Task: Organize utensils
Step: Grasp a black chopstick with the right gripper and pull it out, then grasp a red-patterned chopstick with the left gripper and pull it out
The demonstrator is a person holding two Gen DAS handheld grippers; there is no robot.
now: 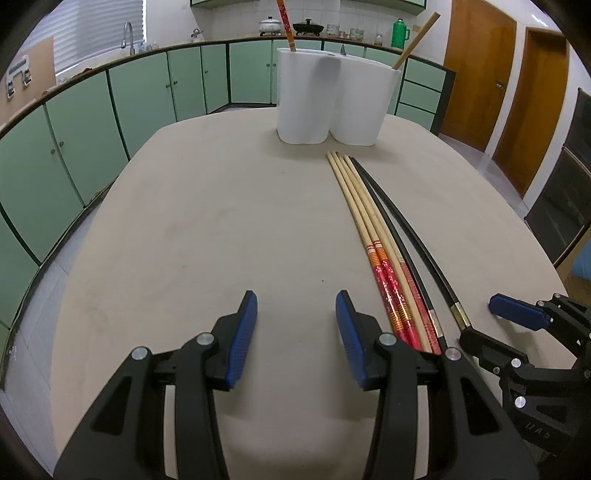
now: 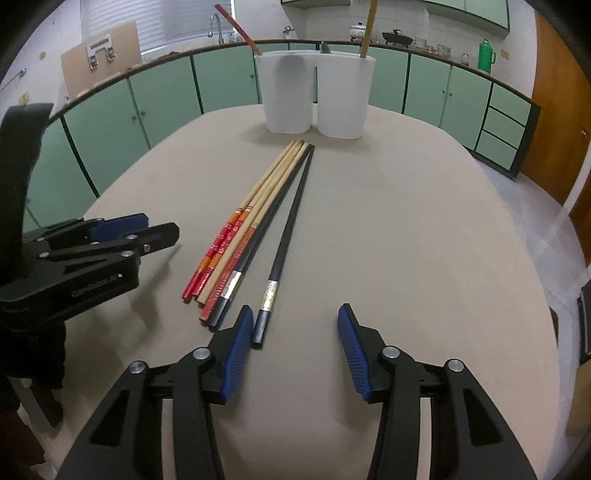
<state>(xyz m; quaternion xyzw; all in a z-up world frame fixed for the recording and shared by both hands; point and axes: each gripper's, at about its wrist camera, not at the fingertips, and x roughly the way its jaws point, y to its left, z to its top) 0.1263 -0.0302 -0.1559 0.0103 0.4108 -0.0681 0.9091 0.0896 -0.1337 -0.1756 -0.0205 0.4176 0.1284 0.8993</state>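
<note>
On the table (image 2: 424,229) lie four bamboo chopsticks (image 2: 258,206), two black chopsticks (image 2: 291,225) (both tongs (image 1: 295,314) (image 2: 295,325) gape, holding nothing).

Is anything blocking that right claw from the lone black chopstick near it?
Nothing visible. The open right gripper has the separate black chopstick just inside its left finger, with only bare beige table between them.

On the table (image 2: 406,221) lie five chopsticks: two with red patterned handles (image 2: 218,247); one bamboo with a plainer red end (image 2: 236,254); two black with silver bands (image 2: 291,225). One white two-compartment holder (image 2: 314,96) stands beyond them; it holds one red-handled chopstick (image 2: 240,29) in the left cup, one bamboo stick (image 2: 369,29) in the right.
</note>
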